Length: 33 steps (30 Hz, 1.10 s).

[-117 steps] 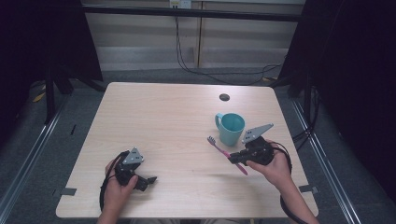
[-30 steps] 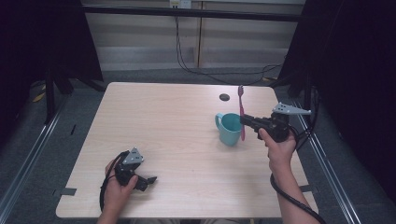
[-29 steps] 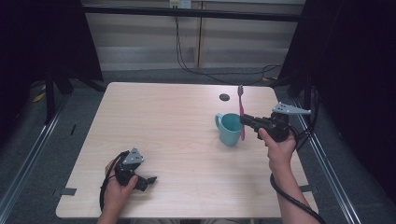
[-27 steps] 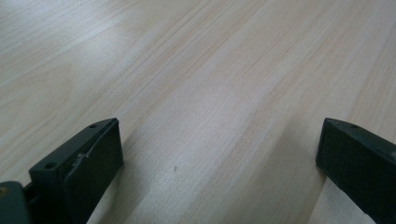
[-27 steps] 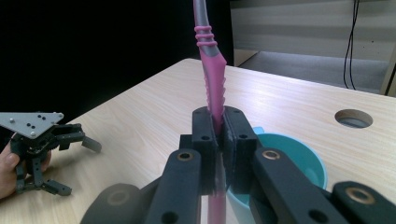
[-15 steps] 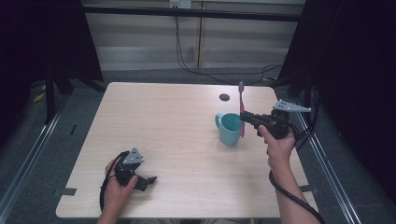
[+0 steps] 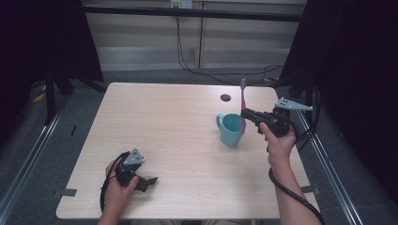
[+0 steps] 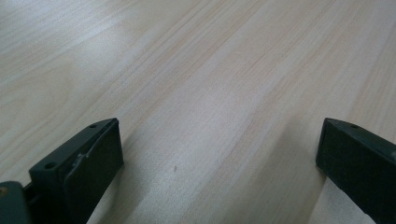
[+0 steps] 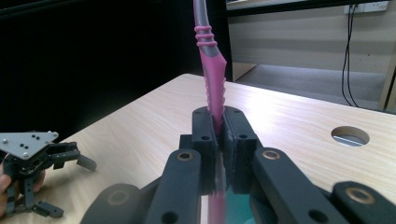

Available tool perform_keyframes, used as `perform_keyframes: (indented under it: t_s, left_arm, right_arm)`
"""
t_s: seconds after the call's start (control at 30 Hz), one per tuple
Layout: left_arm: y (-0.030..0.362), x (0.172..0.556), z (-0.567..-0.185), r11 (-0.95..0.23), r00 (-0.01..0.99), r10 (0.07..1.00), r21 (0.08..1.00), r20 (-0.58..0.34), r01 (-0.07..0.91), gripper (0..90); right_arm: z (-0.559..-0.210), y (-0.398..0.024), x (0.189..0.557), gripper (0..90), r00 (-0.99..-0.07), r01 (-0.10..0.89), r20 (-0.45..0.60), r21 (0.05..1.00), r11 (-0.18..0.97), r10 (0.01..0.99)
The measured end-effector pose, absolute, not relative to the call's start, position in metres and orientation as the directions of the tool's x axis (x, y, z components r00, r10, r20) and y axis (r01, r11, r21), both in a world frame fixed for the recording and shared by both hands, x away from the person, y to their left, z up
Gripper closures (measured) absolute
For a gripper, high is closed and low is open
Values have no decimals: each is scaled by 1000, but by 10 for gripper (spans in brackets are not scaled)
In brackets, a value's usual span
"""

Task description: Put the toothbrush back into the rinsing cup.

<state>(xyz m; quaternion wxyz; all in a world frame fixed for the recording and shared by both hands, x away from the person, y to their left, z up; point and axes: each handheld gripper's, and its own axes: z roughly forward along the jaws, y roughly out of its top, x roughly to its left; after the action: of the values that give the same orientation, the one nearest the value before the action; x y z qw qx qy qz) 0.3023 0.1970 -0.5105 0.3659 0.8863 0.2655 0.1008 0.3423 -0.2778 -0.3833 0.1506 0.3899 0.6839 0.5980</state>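
Note:
My right gripper (image 7: 246,114) is shut on a pink toothbrush (image 7: 243,101) and holds it upright, brush head up, over the teal mug (image 7: 230,129). The handle's lower end reaches down into the mug's mouth. In the right gripper view the pads clamp the pink ribbed handle (image 9: 214,93) with the mug's teal rim (image 9: 240,205) just below. My left gripper (image 7: 141,180) lies on the table near the front left, held by a hand. In the left gripper view its fingers (image 8: 79,163) stand wide apart over bare wood.
The light wooden table (image 7: 164,126) has a round cable hole (image 7: 225,97) behind the mug. Black curtains and metal floor rails flank the table on both sides. A cable trails from the right gripper down along the forearm.
The right gripper has lifted the toothbrush off the table beside the mug, stood it upright over the mug, and over the last second eased it slightly. The left gripper has not moved.

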Motion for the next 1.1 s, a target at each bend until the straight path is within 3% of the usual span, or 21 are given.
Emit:
perform_keyframes:
  t_s: [1.1]
  left_arm:
    - [197, 302, -510, -591, 839, 544, 702, -16, 397, 3]
  right_arm:
    - [-388, -270, 367, 844, -650, 337, 246, 941, -17, 720]
